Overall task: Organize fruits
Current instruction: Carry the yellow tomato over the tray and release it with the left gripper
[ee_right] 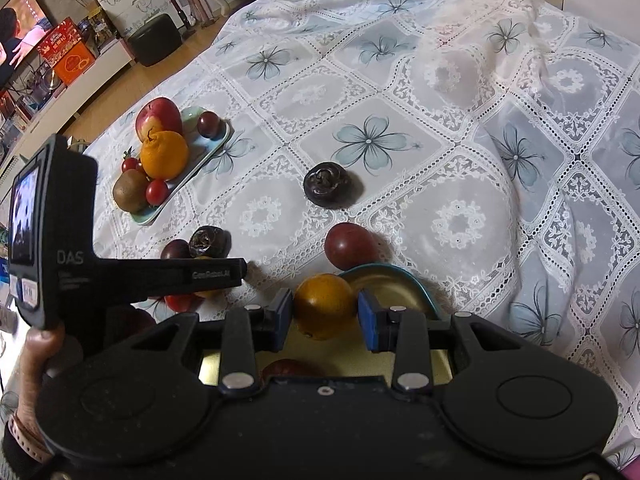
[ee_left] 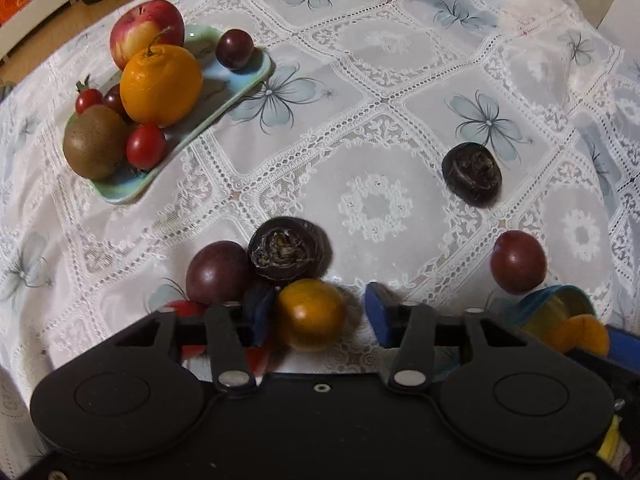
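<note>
The right gripper fingers are pinching a smooth, round small orange above the teal bowl. The left gripper fingers are gaping wide around another glossy yellow-orange fruit. At 10 o'clock, the oblong green tray is lying diagonally on the lacy surface.

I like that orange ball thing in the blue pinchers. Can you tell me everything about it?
It is a small round orange-yellow fruit, smooth and a little shiny, with a dark spot low on its skin. The right gripper holds it between two blue pads, which press its sides. It hangs just over a teal-rimmed dish with a gold inside.
</note>
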A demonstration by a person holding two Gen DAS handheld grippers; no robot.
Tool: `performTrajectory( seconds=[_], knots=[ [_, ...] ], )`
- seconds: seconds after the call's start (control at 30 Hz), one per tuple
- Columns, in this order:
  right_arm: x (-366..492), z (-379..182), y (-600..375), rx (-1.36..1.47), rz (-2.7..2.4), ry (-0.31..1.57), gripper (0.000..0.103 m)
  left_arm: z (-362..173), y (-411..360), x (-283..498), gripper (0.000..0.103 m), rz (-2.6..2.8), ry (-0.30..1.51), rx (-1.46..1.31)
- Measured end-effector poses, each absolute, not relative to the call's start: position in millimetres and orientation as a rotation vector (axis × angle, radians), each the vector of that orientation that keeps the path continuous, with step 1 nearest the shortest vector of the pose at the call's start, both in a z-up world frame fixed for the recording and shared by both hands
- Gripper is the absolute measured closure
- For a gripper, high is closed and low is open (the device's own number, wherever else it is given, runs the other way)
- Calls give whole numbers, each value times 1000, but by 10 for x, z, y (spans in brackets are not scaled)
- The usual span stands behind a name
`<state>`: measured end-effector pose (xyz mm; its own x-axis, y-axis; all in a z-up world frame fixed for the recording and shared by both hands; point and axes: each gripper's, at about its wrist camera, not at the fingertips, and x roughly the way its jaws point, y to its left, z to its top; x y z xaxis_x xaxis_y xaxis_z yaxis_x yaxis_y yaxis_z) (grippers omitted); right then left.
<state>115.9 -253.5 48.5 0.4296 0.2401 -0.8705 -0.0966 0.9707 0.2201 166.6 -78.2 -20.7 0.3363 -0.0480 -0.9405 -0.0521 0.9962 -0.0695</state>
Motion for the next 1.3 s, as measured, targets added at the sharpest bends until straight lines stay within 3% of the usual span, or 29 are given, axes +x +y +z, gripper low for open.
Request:
performTrajectory(
  seconds=[0.63,1.3],
  knots=[
    [918,643,-2421,86,220,1208,66,550,-654,938,58,101,1270,-224],
    [578,802,-2552,-32,188,1113,66,531,-870,266,57,176,1293,-226]
  ],
)
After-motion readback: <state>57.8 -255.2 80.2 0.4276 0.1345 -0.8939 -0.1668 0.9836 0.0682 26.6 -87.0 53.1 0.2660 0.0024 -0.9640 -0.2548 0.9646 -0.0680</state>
